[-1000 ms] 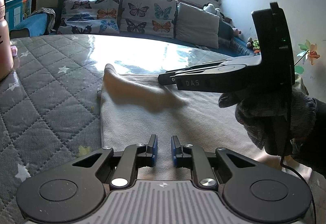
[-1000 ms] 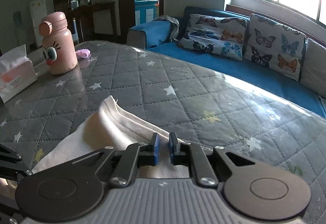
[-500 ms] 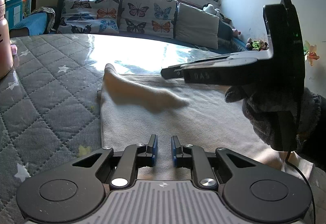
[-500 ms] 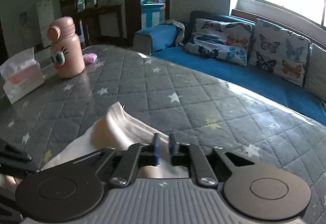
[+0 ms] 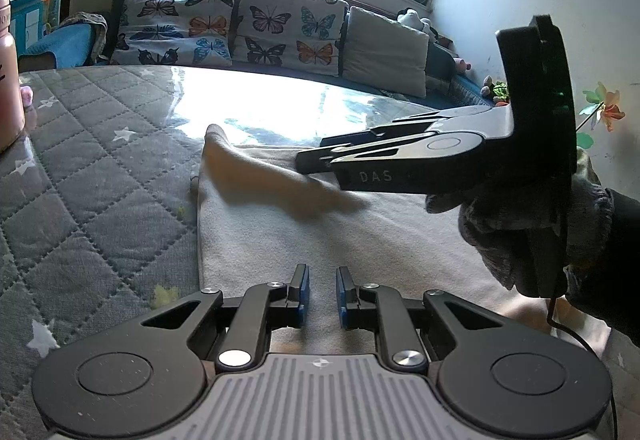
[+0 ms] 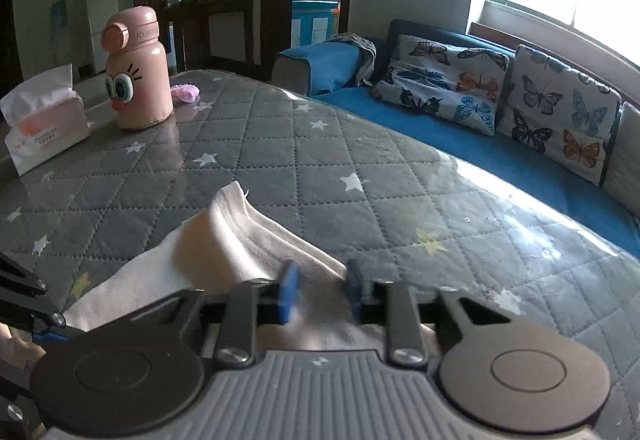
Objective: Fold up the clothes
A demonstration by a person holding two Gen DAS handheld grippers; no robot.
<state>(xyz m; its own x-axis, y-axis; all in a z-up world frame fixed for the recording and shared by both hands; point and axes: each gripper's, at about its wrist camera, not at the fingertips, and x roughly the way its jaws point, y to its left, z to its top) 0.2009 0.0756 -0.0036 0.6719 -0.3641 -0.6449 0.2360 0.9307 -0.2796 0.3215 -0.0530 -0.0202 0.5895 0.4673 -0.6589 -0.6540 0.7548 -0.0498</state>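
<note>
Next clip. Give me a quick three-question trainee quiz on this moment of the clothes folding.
1. True or false: the pink bottle stands upright beside the tissue box.
2. The right gripper has its jaws: A) apart, B) shut on the bottle, C) out of view.
3. What lies on the quilted surface under the left gripper?
Key: 1 true; 2 A; 3 the cream cloth.
</note>
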